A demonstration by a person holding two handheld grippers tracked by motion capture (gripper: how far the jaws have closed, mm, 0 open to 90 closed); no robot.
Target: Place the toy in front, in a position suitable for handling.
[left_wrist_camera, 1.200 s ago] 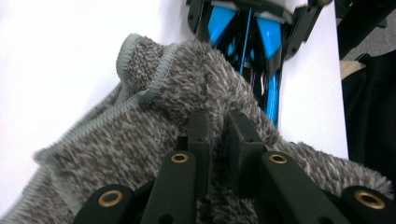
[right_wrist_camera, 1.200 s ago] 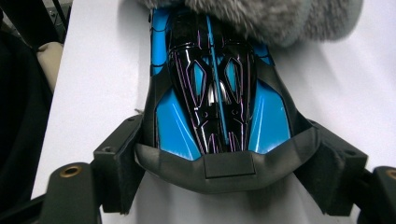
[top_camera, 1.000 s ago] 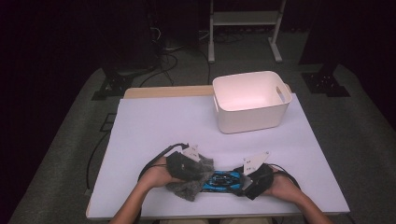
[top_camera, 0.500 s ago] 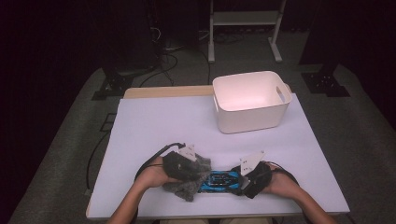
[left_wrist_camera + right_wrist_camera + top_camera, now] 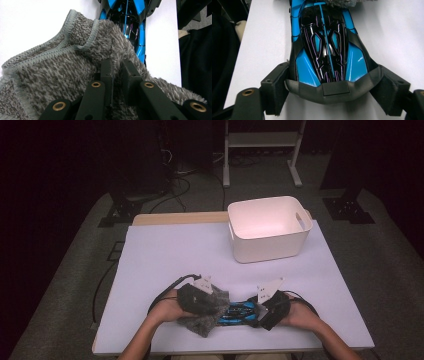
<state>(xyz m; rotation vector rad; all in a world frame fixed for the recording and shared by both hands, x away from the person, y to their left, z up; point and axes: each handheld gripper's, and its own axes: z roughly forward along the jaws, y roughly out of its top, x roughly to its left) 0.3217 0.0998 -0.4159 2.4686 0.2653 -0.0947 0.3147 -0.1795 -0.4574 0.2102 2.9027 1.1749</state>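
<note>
A blue and black toy car (image 5: 239, 312) lies near the table's front edge, with a grey fluffy cloth (image 5: 202, 321) draped over its left end. My left gripper (image 5: 210, 301) is shut on the cloth (image 5: 62, 65), and both fingers (image 5: 107, 72) are sunk in the pile over the car (image 5: 125, 17). My right gripper (image 5: 261, 312) clamps the car's other end. In the right gripper view, my right gripper (image 5: 332, 90) has one jaw pressed against each side of the car (image 5: 324, 45), and the cloth (image 5: 339, 2) shows at the top edge.
A white plastic bin (image 5: 270, 247) with handle cut-outs stands at the back right of the white table (image 5: 190, 250). A wooden strip (image 5: 175, 218) runs along the table's far edge. Cables trail from both grippers. Dark floor with stands surrounds the table.
Both hands have shifted a little to the left with the cloth and car. The grips look the same.
</note>
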